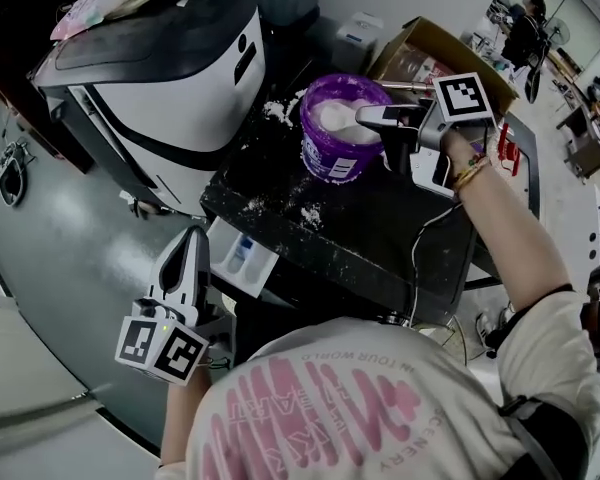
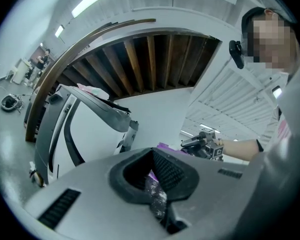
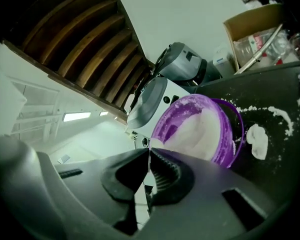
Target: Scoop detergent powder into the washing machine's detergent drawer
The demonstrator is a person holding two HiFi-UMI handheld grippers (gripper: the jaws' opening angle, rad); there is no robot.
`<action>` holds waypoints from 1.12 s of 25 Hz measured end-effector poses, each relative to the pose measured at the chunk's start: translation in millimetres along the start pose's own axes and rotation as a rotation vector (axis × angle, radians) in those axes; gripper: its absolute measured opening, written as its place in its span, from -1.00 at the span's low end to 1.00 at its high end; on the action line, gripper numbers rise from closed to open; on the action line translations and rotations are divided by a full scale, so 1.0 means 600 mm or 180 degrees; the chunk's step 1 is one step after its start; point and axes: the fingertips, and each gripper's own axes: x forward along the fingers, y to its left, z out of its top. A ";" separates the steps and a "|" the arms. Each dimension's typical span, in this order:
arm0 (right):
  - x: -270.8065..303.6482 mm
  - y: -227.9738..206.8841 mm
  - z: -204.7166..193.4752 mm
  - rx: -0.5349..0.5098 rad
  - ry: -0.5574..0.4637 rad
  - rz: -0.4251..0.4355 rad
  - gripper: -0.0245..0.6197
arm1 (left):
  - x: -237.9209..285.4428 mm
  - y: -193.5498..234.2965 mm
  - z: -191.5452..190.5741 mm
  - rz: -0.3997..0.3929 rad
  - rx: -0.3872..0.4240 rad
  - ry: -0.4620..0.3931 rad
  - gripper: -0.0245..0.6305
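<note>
A purple tub (image 1: 338, 128) of white detergent powder stands on the black table (image 1: 380, 238); the right gripper view shows the purple tub (image 3: 200, 129) tilted in frame, its powder heaped inside. My right gripper (image 1: 365, 116) hovers at the tub's right rim, jaws shut tip to tip, and I see nothing between them. My left gripper (image 1: 187, 258) hangs low beside the table's front left corner, jaws shut and empty. The white detergent drawer (image 1: 244, 258) stands pulled out just right of it. The white and black washing machine (image 1: 170, 68) sits at the upper left.
Spilled powder (image 1: 308, 214) dots the table, with a larger clump (image 3: 257, 140) beside the tub. A cardboard box (image 1: 420, 53) stands behind the tub at the table's far edge. Cables trail off the table's right side. Grey floor lies to the left.
</note>
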 end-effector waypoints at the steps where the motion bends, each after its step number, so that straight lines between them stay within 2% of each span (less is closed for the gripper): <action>1: -0.002 0.003 -0.001 0.0017 -0.0042 0.0018 -0.90 | -0.005 0.002 0.005 0.0034 0.0007 -0.0015 -0.92; 9: -0.013 0.002 -0.006 0.0198 -0.0330 0.0153 -0.90 | -0.023 -0.002 0.012 0.0088 -0.0114 -0.0027 -0.92; 20: -0.023 0.010 -0.002 0.0433 -0.0634 0.0364 -0.90 | -0.030 -0.001 0.009 0.0117 -0.0085 0.0078 -0.92; 28: -0.023 0.028 -0.001 0.0538 -0.0873 0.0377 -0.90 | -0.011 0.025 0.051 -0.0053 -0.0060 0.0037 -0.92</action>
